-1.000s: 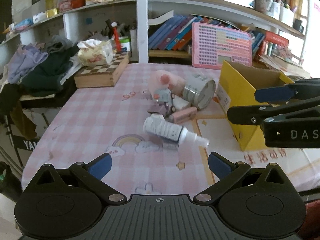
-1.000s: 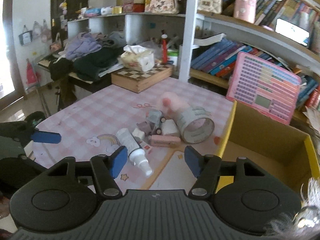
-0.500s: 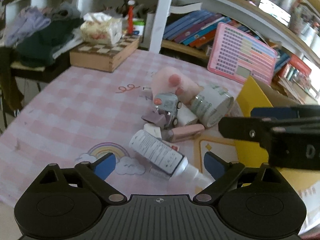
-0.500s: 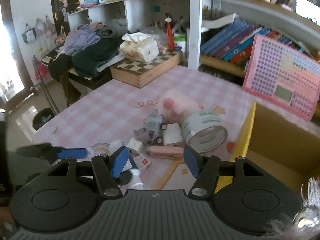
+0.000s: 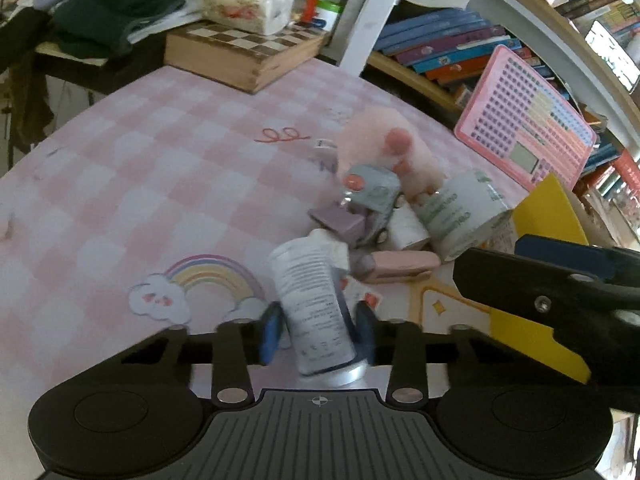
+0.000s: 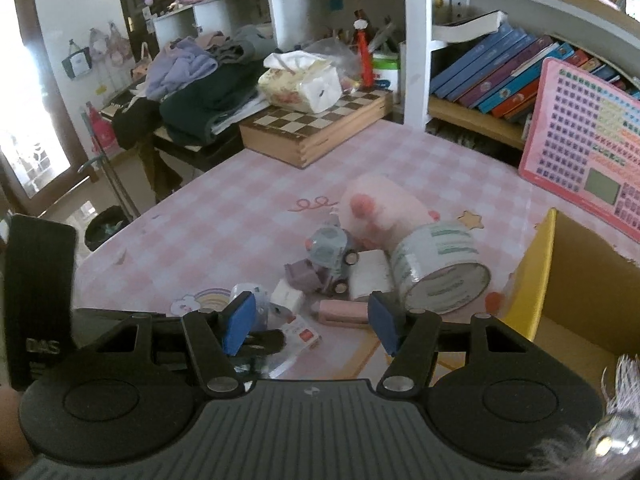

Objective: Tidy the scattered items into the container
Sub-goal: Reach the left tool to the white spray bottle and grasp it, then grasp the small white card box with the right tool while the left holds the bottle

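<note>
A: Slip risk first. Your left gripper has its jaws closing around the white spray bottle, and the blue pads look as if they meet it low on a smooth round body. Lift fast and, I'd judge, it could twist or slide out.

B: And your right gripper?

A: Half-spread, nothing between its pads, hovering above the pink case. It sits just beside the left tool, so you could knock the two together on the way to the yellow box.

B: Box placement?

A: At the right edge of the pink checked table, open on top. Swing the bottle low and you may clip its near wall, or sweep the pile.

B: Count it, big to small.

A: 1 yellow box. 1 pink plush. 1 tape roll, touching the plush. 1 spray bottle. 1 toy car. 1 pink case. 1 purple block. 2 small white blocks that I can separate, plus 1 little card; anything beneath is hidden.
</note>
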`<move>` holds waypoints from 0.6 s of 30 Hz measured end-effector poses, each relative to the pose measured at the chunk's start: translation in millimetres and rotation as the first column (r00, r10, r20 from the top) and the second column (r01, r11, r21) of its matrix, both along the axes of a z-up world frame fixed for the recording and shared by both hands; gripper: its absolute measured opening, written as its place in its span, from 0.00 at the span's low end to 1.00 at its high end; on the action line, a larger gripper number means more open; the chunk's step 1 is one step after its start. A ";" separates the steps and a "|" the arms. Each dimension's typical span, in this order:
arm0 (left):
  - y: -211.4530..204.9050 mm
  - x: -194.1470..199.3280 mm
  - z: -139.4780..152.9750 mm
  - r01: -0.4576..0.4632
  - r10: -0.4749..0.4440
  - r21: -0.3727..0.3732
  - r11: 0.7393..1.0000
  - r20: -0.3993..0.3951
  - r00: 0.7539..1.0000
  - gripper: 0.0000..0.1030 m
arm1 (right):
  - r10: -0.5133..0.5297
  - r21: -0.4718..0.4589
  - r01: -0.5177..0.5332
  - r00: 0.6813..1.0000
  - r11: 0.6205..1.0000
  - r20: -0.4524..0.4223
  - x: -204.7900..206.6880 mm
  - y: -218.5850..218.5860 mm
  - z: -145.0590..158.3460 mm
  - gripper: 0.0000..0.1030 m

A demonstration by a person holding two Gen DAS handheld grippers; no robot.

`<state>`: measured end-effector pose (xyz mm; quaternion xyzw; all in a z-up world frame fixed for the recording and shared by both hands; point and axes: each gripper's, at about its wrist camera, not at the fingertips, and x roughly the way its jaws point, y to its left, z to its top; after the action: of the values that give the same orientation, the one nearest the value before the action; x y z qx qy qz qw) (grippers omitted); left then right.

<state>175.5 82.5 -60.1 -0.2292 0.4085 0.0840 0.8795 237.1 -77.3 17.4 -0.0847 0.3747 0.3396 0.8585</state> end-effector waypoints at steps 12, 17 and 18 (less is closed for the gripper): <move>40.7 -42.0 0.4 -0.132 0.132 -0.001 0.991 -0.031 0.991 0.30 | 0.027 -0.129 -0.046 0.988 0.991 -0.151 15.3 39.3 -52.7 0.62; 46.5 -47.0 6.1 -0.139 0.139 -0.004 0.990 -0.024 0.990 0.30 | 0.107 -0.159 -0.127 0.986 0.979 -0.130 12.5 51.4 -70.8 0.67; 47.1 -47.0 6.4 -0.138 0.137 -0.006 0.990 -0.025 0.990 0.30 | 0.125 -0.163 -0.143 0.985 0.976 -0.116 10.5 53.2 -72.5 0.69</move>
<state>128.5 129.6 -53.7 -0.2590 0.4027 0.1456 0.8658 247.6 -24.2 -55.1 -0.1647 0.4405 0.3674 0.8024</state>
